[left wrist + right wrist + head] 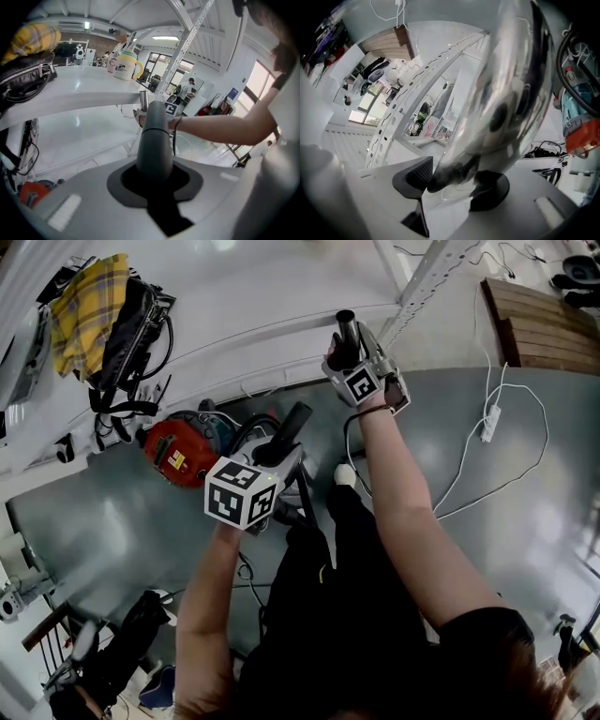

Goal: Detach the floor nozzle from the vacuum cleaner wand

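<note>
Between the pads of the left gripper (154, 185), a grey wand tube (154, 140) is sitting clamped tight, jaws squeezing it from both sides. It's rising away toward the right gripper (454, 187), which is waiting higher up. Its jaws are standing wide around a chrome wand tube (506, 79), and the pads are looking slack rather than biting, though the blur is making contact hard to judge.

So the wand is hanging in the air between both hands, over the grey floor, just short of the white table (262, 306). A perforated metal post (427, 282) is crowding in right behind the upper gripper. The red vacuum cleaner (180, 451) is lying on the floor beside the left gripper. On the table, a yellow plaid cloth (89, 301) is draping over a black bag (127, 329). Off to the right, a white power strip (489, 423) is trailing its cable near a wooden pallet (544, 324).
</note>
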Available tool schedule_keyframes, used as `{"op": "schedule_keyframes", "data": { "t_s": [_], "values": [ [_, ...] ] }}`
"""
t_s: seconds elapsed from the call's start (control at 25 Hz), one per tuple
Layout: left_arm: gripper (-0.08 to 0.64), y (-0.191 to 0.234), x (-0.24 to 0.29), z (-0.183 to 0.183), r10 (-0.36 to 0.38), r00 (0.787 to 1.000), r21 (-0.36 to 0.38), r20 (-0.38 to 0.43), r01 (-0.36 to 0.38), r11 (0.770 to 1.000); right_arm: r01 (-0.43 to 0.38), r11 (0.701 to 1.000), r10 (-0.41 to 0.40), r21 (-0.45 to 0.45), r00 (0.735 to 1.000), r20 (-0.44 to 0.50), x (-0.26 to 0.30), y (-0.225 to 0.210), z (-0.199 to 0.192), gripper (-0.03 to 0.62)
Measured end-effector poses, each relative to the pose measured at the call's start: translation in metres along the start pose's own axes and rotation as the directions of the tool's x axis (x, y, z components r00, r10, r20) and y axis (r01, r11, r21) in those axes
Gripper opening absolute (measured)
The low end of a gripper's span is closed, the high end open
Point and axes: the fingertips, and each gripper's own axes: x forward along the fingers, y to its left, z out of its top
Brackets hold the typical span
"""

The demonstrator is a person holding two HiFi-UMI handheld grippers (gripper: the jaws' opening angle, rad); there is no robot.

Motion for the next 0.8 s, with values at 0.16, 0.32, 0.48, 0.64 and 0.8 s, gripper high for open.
{"op": "schedule_keyframes", "data": {
  "t_s": [0.16,0.32,0.48,0.64,0.8],
  "values": [
    [0.080,0.000,-0.001,-0.004,-0.002,1.000,-0.003,0.005,0.003,1.000,0.006,0.999,-0.006,-0.033,1.000,-0.014,-0.012,-0.004,0.002,0.250],
    [0.080,0.004,-0.006,-0.011,0.001,1.000,-0.010,0.018,-0.001,1.000,0.028,0.997,-0.030,-0.071,0.999,-0.038,-0.036,-0.014,-0.001,0.253],
    [0.080,0.013,-0.012,-0.023,0.011,0.999,-0.045,0.044,-0.009,0.999,0.078,0.979,-0.095,-0.187,0.992,-0.087,-0.069,-0.026,-0.006,0.239],
    [0.080,0.021,-0.023,-0.040,0.005,0.996,-0.087,0.084,0.002,0.996,0.083,0.957,-0.125,-0.277,0.983,-0.136,-0.108,-0.035,-0.014,0.209],
    [0.080,0.021,-0.039,-0.064,-0.011,0.994,-0.105,0.113,0.023,0.994,0.041,0.980,-0.059,-0.197,0.995,-0.084,-0.084,-0.059,-0.015,0.315]
  ]
}}
